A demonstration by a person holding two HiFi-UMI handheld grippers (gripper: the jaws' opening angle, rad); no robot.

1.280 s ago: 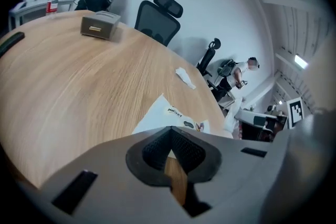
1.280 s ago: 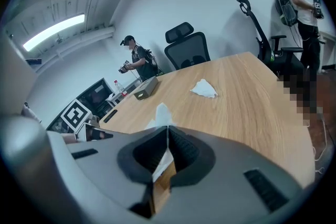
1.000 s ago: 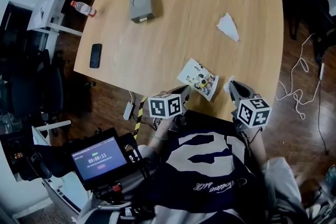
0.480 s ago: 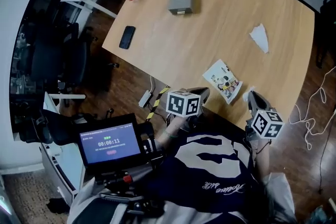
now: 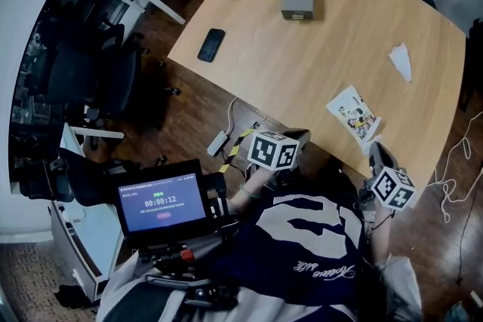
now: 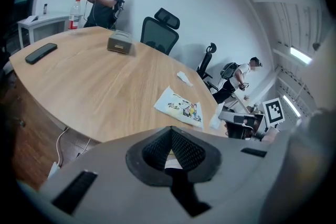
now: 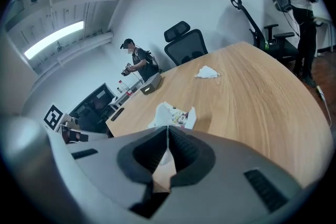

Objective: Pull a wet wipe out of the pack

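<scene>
The left tool (image 6: 169, 131) is closed, its pads meeting at the tip with nothing between them. The right tool (image 7: 168, 128) is likewise closed and empty. Both are held just off the near edge of the desk (image 5: 302, 49), angled down toward it.

In the head view the wet wipe pack (image 5: 353, 111) lies flat close to that near edge, at about 2 o'clock from the left tool and 11 o'clock from the right tool, touched by neither. A white fold stands up at the pack's edge in the right gripper view. It is judged to be a wipe partly out, though this cannot be confirmed. A loose white wipe (image 5: 400, 60) lies well apart at 1 o'clock of the pack.

Several failures are judged possible:

- If either tool is brought in closed, the pack would be pushed rather than grasped, and so near the edge it could be shoved off the desk.
- If the wipe is pulled while the pack is not pinned by the other tool, the whole light pack is likely to be lifted or dragged along.
- If too much is pinched, the printed film could be caught with the wipe.
- A shallow pinch on thin, damp material may slip.
- A fast pull may draw out a chain of several wipes.
</scene>
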